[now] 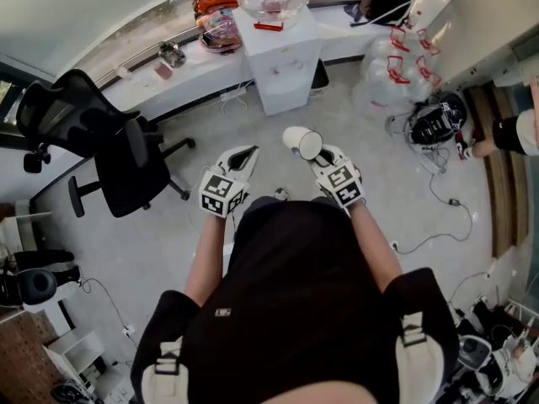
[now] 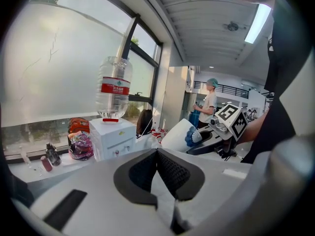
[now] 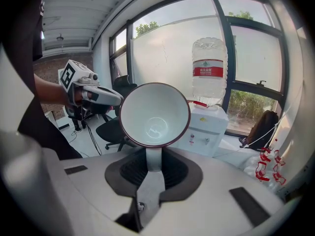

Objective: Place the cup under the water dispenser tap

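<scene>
Holding the white cup [image 3: 154, 114] by its handle, pinched between the fingers [image 3: 174, 173] of the right gripper [image 3: 153, 156]. Bowl standing just above and beyond the fingertips, open mouth turned back toward them, dark rim in full view. Carried in the air, well short of the water dispenser [image 3: 205, 129] on the table [image 1: 198, 66] ahead of the fingers, slightly right. Left gripper [image 2: 157, 154] alongside, fingers [image 2: 142, 171] pressed together with nothing between, cup off to their right.
</scene>
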`<state>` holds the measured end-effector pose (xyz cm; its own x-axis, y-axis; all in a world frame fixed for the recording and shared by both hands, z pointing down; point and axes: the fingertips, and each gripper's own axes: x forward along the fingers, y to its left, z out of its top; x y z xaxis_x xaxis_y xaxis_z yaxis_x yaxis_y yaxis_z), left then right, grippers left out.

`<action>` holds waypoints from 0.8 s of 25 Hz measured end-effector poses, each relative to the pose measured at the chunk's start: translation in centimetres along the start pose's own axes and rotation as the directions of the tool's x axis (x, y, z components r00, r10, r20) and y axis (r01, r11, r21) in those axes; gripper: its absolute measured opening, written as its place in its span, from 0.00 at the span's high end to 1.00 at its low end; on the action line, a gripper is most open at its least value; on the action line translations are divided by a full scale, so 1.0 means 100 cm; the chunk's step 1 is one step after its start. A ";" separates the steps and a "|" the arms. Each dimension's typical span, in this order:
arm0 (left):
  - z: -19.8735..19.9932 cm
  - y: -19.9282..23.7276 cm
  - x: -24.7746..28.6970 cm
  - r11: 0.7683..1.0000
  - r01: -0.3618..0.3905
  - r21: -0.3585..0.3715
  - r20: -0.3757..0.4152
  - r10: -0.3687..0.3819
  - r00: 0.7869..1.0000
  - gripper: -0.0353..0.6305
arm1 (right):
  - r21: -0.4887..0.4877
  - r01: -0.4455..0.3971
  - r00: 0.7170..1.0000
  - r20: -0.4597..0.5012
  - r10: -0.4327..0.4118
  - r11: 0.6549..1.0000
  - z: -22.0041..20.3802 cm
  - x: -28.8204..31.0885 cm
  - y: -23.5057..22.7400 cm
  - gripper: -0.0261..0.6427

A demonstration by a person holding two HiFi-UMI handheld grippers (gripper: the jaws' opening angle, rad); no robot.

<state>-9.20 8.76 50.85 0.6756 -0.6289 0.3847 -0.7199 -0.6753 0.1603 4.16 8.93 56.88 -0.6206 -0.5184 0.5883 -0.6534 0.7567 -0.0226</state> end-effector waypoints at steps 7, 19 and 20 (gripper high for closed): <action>-0.002 0.004 -0.003 1.000 0.009 0.007 -0.002 -0.009 1.000 0.95 | 0.008 0.008 1.000 -0.006 -0.008 1.000 -0.002 0.004 0.002 0.89; -0.012 0.019 -0.010 1.000 -0.008 -0.015 -0.004 0.008 1.000 0.95 | -0.007 -0.019 0.999 -0.031 0.018 1.000 -0.001 0.020 0.012 0.89; -0.013 0.020 -0.009 1.000 -0.007 -0.016 -0.006 0.007 1.000 0.95 | -0.005 -0.018 0.999 -0.031 0.018 1.000 -0.001 0.021 0.013 0.89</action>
<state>-11.51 8.50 52.03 0.6694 -0.6316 0.3911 -0.7273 -0.6646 0.1716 2.07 8.86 58.16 -0.6185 -0.4918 0.6129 -0.6396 0.7681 -0.0291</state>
